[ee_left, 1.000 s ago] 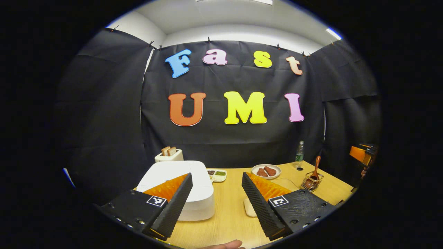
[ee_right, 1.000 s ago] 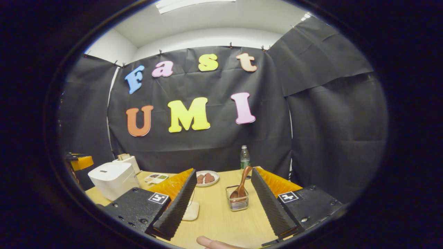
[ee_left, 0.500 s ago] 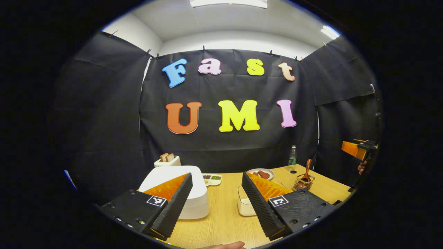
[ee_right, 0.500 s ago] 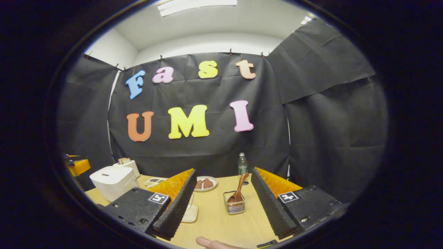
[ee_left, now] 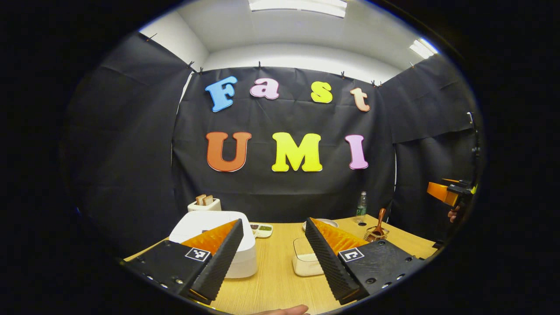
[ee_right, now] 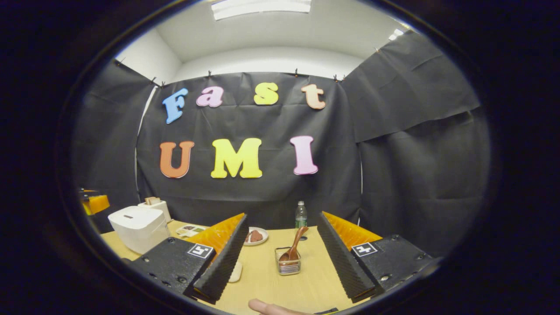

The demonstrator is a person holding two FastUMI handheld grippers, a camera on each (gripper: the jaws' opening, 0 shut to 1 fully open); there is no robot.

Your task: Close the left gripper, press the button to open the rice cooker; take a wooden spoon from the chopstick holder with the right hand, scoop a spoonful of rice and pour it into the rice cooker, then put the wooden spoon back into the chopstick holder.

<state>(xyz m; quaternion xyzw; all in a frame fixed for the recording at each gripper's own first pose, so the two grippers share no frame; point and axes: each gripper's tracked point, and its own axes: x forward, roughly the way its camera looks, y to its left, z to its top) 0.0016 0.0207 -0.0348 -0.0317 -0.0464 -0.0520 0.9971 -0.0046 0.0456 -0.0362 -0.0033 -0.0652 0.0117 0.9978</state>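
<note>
Left gripper view first: the left gripper [ee_left: 273, 258] hangs above the near part of a pale wooden table [ee_left: 275, 280], its two fingers spread wide apart with nothing between them. Behind its left finger stands the white rice cooker [ee_left: 210, 232], lid down, on the left part of the table. Behind that, against the black cloth wall [ee_left: 131, 153], is a white toaster [ee_left: 204, 204] with two slices of bread standing in its slots. A small sauce dish [ee_left: 261, 228] lies just right of the cooker. A white lidded container [ee_left: 302, 259] sits in the middle of the table, partly hidden by the right finger. Farther right are a plastic bottle [ee_left: 361, 205] and the wire chopstick holder [ee_left: 375, 234] with the wooden spoon [ee_left: 380, 218] standing in it, handle up. At the far right edge the right gripper [ee_left: 450, 193] shows, held up off the table. Above the cloth run a white wall and ceiling with strip lights [ee_left: 297, 4].

Right gripper view: this gripper's [ee_right: 280, 258] fingers also stand wide apart, clamping nothing. Between them, farther along the table [ee_right: 306, 284], sits the chopstick holder [ee_right: 287, 266] with the wooden spoon [ee_right: 294, 247] leaning in it, bowl down. Behind it are the bottle [ee_right: 300, 214] and a plate [ee_right: 258, 236] with brown food. The rice cooker [ee_right: 138, 223] stands at the left, with the toaster [ee_right: 155, 205] behind it. A fingertip [ee_right: 267, 307] shows at the bottom edge.
</note>
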